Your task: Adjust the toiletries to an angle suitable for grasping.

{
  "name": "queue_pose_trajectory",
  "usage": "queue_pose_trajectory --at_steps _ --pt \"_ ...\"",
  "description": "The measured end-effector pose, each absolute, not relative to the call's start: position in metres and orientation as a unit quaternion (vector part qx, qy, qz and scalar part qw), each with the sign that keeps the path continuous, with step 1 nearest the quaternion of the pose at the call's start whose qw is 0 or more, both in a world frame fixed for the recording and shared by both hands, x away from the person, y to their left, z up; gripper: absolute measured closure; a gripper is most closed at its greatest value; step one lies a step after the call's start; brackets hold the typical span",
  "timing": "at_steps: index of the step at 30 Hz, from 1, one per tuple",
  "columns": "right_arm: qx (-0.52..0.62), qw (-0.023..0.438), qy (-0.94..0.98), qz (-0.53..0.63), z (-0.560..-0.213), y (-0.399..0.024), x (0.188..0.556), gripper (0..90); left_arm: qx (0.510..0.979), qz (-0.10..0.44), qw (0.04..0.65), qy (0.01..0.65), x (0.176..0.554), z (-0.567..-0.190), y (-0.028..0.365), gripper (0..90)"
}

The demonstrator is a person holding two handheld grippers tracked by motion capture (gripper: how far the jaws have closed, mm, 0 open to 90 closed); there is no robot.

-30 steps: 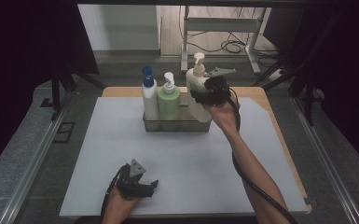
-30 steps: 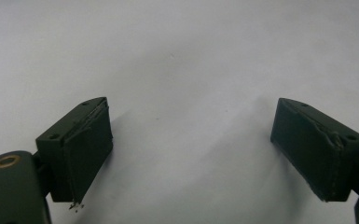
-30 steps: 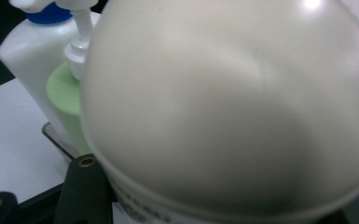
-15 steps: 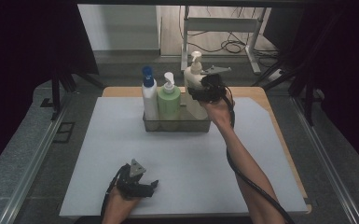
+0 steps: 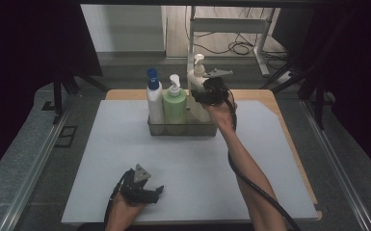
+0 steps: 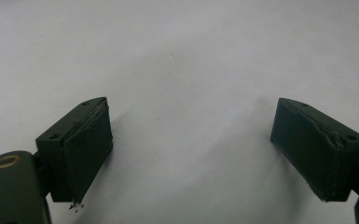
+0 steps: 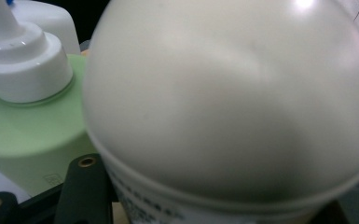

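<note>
A wooden table carries a large white mat covering most of its top. A clear tray sits on the mat's far middle, holding pump bottles.

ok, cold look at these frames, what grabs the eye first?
Three pump bottles in a clear tray at the far middle of the white mat: blue-capped white bottle, green bottle, cream bottle. The right gripper is clamped on the cream bottle, which looms large in the right gripper view. The left gripper rests open on the mat's near edge.
</note>
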State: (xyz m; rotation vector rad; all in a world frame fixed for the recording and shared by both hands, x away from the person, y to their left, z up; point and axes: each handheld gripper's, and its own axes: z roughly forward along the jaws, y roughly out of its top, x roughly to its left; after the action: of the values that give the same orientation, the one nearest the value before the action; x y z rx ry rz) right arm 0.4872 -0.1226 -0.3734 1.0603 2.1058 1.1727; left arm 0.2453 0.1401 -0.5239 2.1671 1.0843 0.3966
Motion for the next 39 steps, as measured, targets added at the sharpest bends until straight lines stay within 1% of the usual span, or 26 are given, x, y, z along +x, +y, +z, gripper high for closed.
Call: queue_pose_trajectory --at_steps 8,18,39 --pt "0.39 0.252 0.776 0.426 -0.384 -0.12 0.492 40.2 0.831 0.152 0.336 0.416 0.245 -0.524 0.14 12.0" --pt "0.39 0.243 0.78 0.425 -0.396 -0.117 0.488 40.2 0.831 0.152 0.336 0.417 0.245 -0.524 0.14 12.0" --pt "0.395 0.232 0.786 0.415 -0.406 -0.121 0.478 40.3 0.831 0.153 0.336 0.416 0.245 -0.524 0.14 12.0"
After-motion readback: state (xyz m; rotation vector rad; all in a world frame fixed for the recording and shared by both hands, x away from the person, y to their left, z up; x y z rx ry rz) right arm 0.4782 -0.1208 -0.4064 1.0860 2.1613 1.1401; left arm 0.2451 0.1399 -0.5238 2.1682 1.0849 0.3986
